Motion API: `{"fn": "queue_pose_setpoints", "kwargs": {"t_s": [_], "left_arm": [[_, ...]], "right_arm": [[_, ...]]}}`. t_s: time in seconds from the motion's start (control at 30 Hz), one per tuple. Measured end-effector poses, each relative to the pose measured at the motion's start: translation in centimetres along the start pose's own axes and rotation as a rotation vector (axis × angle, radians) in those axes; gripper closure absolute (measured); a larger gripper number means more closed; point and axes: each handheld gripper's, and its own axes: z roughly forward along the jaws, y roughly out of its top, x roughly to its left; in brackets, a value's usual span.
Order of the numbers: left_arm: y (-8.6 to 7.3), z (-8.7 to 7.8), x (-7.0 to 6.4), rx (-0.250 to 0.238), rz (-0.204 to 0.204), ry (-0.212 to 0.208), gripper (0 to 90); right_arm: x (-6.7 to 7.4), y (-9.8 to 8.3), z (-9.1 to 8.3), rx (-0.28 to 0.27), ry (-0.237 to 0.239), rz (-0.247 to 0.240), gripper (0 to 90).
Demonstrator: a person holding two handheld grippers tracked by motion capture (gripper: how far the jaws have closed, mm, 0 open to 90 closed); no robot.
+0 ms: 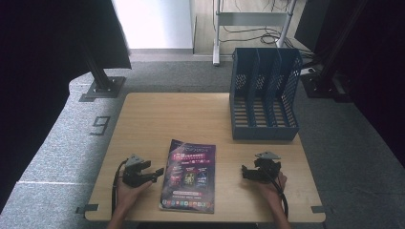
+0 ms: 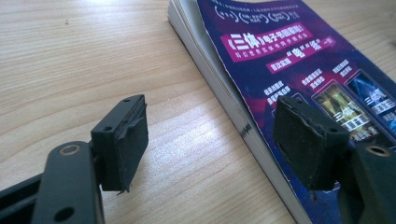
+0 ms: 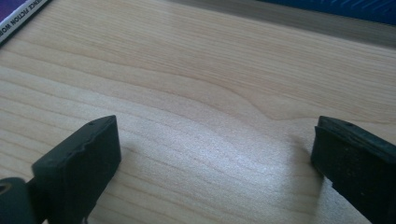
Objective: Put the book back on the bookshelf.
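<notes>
Nearest the high camera, at the bottom edge, we see two forearms reaching onto the wooden table.

Starting at the left, our left hand holds the left gripper, which lies low over the tabletop and points toward the booklet. Its jaws stand wide apart with nothing clamped between them. In the left gripper view, the left pad hovers over bare wood, while the right pad sits above the booklet's purple cover; the stacked page edges run diagonally between the two pads. We cannot tell whether either pad touches the booklet.

Moving right, the booklet lies flat near the table's front edge, between the two grippers, its cover up and printed with white and pink characters and small pictures.

Further right, our right hand holds the right gripper, aimed leftward toward the booklet but apart from it. Its jaws are also spread wide over bare wood with nothing between them; in the right gripper view a corner of the booklet shows at the upper left.

Behind it, at the table's far right corner, stands a blue file rack with upright dividers, well apart from the booklet.
</notes>
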Motion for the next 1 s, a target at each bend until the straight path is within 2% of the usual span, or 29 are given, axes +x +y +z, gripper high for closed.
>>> {"fn": "queue_pose_setpoints", "kwargs": {"t_s": [0.2,0.4,0.67,0.77,0.87,1.0], "left_arm": [[-0.5,-0.5,-0.2,-0.005,0.006,0.007,27.0],[0.1,-0.8,-0.6,-0.039,0.023,0.001,26.8],[0.0,-0.3,-0.8,-0.015,0.049,0.014,26.7],[0.1,-0.6,-1.2,-0.021,0.059,0.006,26.4],[0.0,-0.7,-1.3,-0.024,0.057,0.004,26.2],[0.1,-0.6,-1.0,-0.034,0.027,-0.006,26.2]], "right_arm": [[0.0,-0.2,-0.3,-0.011,-0.007,0.008,6.6],[-0.2,-0.3,-0.5,-0.019,-0.008,0.01,9.6],[-0.2,-0.4,-0.7,-0.025,-0.018,0.022,14.3],[0.1,-0.3,-0.9,-0.02,-0.001,0.02,14.3],[0.6,0.0,-1.2,-0.048,0.006,0.015,14.9],[1.2,0.4,-1.5,-0.087,0.045,0.008,16.4]]}}
